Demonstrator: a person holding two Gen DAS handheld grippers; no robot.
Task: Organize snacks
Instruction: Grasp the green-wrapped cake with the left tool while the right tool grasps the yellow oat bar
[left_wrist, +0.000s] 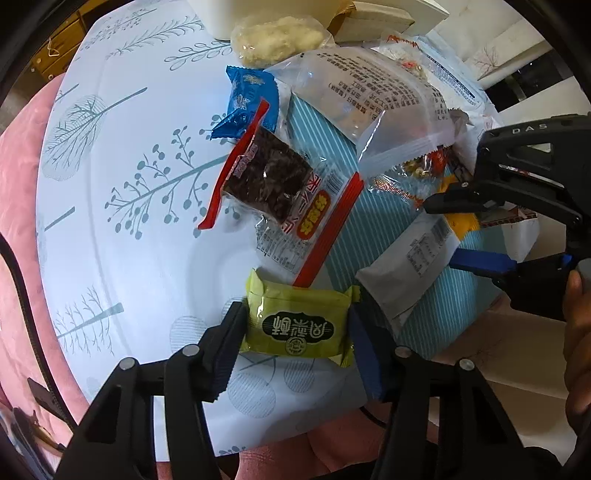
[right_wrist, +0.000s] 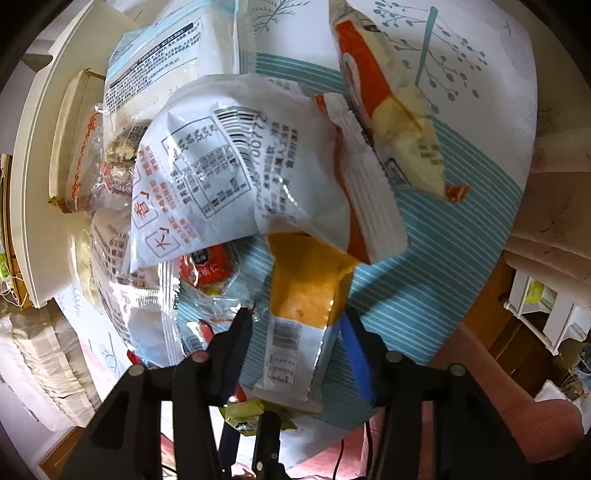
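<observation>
Raised letters "DAS" stand on the black body of the right hand-held gripper (left_wrist: 441, 229), the digits "7007" run beside the barcode on a white snack packet (right_wrist: 236, 173), and the Chinese print on the green snack packet (left_wrist: 299, 323) and red-edged wrapper (left_wrist: 284, 192) cannot be read surely.

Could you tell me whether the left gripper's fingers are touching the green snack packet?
Touching. The left wrist view shows both fingers pressed against the green snack packet's two ends.

red snack (right_wrist: 207, 269) mostly under white pkt (right_wrist: 236, 177), beige box (left_wrist: 373, 18) cut by top edge
</observation>
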